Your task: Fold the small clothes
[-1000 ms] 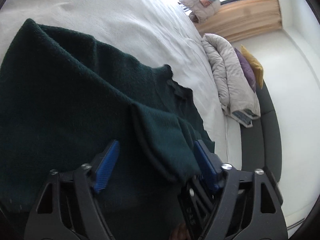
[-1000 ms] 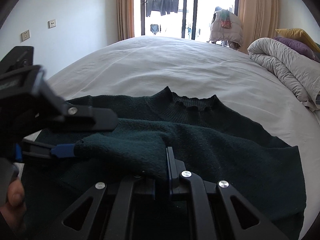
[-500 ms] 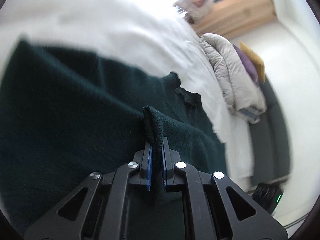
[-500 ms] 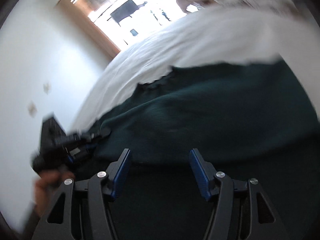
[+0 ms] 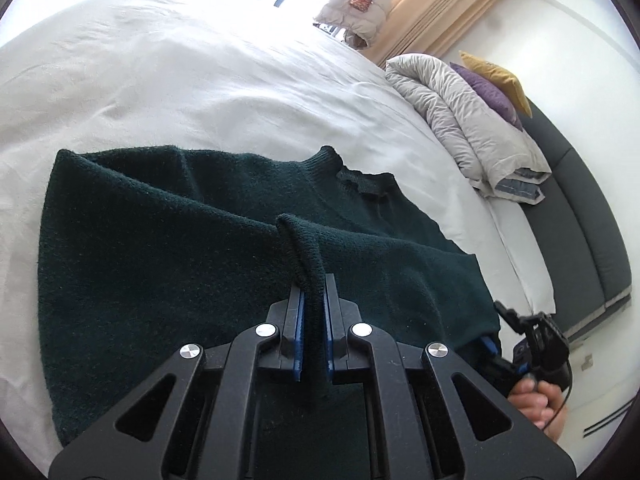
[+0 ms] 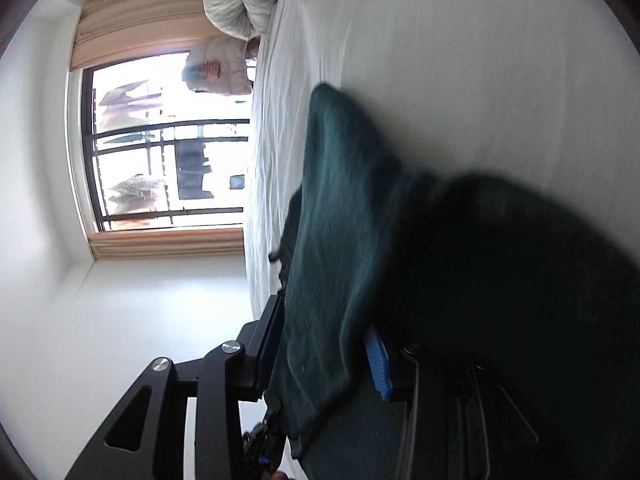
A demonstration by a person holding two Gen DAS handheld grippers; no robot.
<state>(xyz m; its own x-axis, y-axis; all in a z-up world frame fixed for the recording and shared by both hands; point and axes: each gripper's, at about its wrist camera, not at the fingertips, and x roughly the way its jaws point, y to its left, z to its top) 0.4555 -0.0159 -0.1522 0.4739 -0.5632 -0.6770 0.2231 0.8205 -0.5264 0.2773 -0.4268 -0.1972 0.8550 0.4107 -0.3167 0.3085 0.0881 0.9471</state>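
**Left claw pinches the cuff, right claw closing over the hem**

The dark green sweater point(image 5: 168, 264) lay spread on the white bed point(image 5: 200, 80), neckline toward the window. The left claw point(image 5: 313, 320) was clamped tight on a folded sleeve cuff point(image 5: 304, 248), which rose straight out from between its blue pads. Over at the sweater's right edge, the right claw point(image 6: 324, 356) was rolled on its side, jaws closing, with a flap of green knit running between them; the pads point(image 6: 378, 364) did not yet press on it. A rolled grey duvet point(image 5: 460, 120) sat well apart, beyond the garment.
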